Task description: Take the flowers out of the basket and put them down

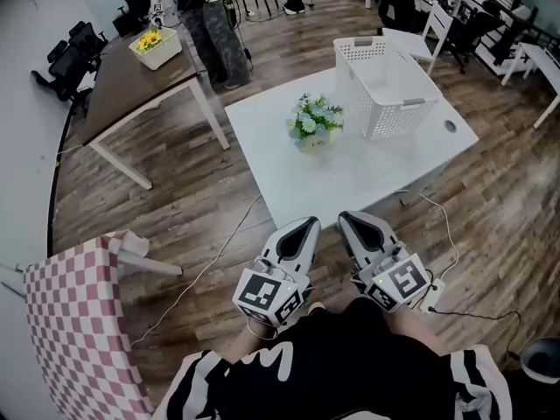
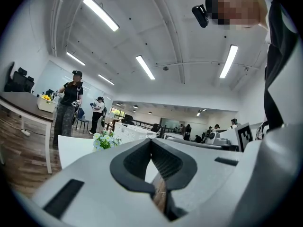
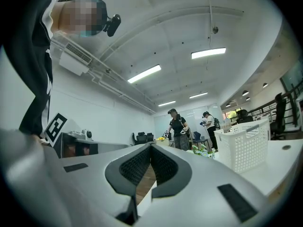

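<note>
Left hand-held gripper [image 1: 307,227] and right hand-held gripper [image 1: 351,220]: I'm holding both clenched, gripping nothing, short of desk [image 1: 350,182] edge. Flowers [image 1: 313,121] standing upright on desk, long axis vertical, just beside basket [image 1: 391,112].

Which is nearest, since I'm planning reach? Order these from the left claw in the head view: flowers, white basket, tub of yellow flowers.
1. Flowers, straight ahead.
2. White basket, farther, right.
3. Tub of yellow flowers, far left.
</note>
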`<action>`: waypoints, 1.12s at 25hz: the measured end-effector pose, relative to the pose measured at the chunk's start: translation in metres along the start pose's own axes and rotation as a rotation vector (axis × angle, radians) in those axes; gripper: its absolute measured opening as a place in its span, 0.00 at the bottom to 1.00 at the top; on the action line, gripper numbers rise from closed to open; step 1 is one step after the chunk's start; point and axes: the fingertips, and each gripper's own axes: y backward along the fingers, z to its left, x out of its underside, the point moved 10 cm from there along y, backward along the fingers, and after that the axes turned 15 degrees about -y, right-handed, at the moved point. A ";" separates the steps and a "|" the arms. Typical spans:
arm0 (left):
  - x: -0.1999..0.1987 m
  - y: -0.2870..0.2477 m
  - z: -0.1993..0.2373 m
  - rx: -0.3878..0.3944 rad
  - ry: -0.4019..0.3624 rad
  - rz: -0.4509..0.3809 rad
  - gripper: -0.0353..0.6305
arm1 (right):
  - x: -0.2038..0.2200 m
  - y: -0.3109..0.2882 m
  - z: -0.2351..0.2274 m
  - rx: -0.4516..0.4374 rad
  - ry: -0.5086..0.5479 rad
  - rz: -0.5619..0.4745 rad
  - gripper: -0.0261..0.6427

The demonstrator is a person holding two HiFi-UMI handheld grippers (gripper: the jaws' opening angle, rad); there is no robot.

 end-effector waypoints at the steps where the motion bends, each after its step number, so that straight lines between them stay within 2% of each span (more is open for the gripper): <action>1: -0.001 0.003 -0.003 0.003 -0.002 -0.005 0.06 | 0.001 0.003 0.004 0.001 0.001 -0.002 0.06; 8: -0.001 0.023 -0.029 0.008 -0.012 -0.010 0.06 | 0.007 0.033 0.030 -0.002 0.010 -0.014 0.06; 12: 0.000 0.038 -0.060 0.033 -0.009 0.006 0.06 | 0.010 0.068 0.046 0.025 0.030 -0.026 0.06; 17: -0.001 0.066 -0.115 0.063 -0.018 0.014 0.06 | 0.016 0.123 0.074 0.037 0.027 -0.040 0.06; 22: -0.001 0.107 -0.174 0.051 -0.028 -0.010 0.06 | 0.024 0.187 0.112 0.029 0.057 -0.051 0.06; 28: 0.009 0.176 -0.266 0.055 0.018 0.023 0.06 | 0.048 0.272 0.167 0.034 0.021 -0.028 0.06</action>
